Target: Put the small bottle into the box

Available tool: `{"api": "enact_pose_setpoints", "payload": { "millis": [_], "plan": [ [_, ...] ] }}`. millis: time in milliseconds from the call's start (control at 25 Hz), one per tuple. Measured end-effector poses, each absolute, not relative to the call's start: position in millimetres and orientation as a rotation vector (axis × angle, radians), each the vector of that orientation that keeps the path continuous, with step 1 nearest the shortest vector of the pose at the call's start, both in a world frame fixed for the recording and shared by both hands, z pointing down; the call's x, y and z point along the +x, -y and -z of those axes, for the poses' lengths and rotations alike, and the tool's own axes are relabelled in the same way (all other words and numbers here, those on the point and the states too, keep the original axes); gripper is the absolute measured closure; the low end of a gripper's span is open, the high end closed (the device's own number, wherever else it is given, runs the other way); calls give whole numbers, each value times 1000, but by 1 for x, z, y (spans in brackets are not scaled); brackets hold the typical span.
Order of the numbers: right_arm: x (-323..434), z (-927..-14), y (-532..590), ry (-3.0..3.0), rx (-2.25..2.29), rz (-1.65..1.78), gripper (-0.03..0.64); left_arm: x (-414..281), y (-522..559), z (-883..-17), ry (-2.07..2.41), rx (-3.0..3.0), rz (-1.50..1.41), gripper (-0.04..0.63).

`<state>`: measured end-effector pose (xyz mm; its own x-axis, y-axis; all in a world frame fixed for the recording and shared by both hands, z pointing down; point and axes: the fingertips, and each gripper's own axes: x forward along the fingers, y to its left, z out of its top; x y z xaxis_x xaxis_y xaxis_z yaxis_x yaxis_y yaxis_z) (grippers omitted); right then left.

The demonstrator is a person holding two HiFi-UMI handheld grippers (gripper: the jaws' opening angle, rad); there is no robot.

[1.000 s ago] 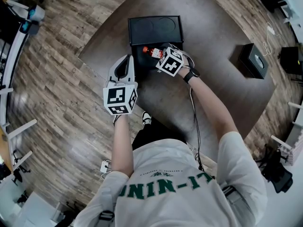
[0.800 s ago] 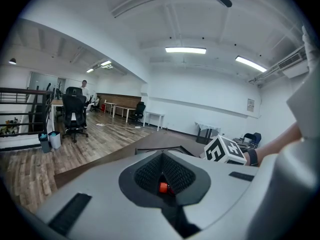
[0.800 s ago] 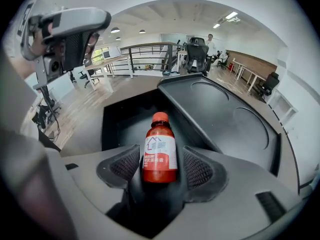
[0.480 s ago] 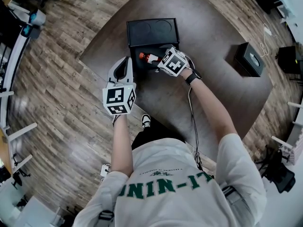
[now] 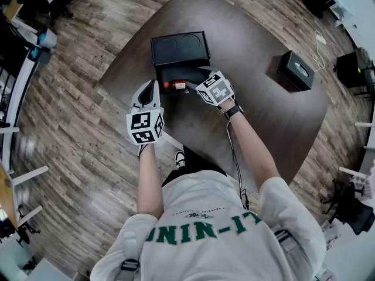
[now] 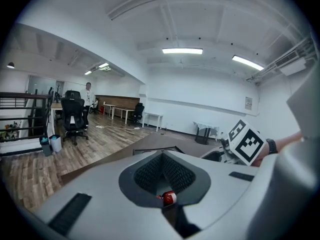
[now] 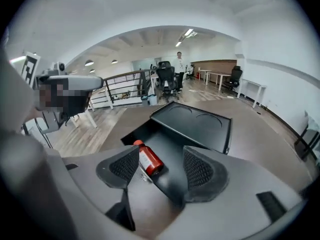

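The small bottle, red-brown with an orange cap and a white label, lies on its side inside the open black box. The box lid is folded back. My right gripper hangs over the box's near right edge, open. Its jaws have just been opening, then easing in slightly. In the right gripper view the bottle shows below and between the pads, touched by neither. My left gripper is shut at the box's near left corner. Through its hollow the red cap shows.
The box sits on a dark brown table above a wooden floor. A second small black box stands at the table's right. A person and an office chair are far off across the room.
The right gripper has lifted and drawn back from the bottle, which was at its jaws and now lies free in the box. The left gripper has shifted a little.
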<state>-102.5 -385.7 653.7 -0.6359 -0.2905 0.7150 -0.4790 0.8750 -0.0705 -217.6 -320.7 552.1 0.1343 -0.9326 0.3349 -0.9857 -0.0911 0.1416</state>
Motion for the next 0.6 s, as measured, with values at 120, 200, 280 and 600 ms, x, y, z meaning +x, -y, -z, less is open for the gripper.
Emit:
{"api": "enact_pose_setpoints", "payload": {
  "millis": [120,200,280,600],
  "plan": [
    [-92,-638,374,2318,666,-337,325,-214,311,-543,1865,2097,-229,583],
    [-84,-626,370,2326,755,-325,321,-212,306,-534,1871,2108,-223,583],
    [-76,-611,367,2350,848,-340,321,-210,301,-524,1879,2120,-218,583],
    [-40,-535,337,2436,1176,-309,278,-203,267,-486,1915,2170,-190,583]
  ]
}}
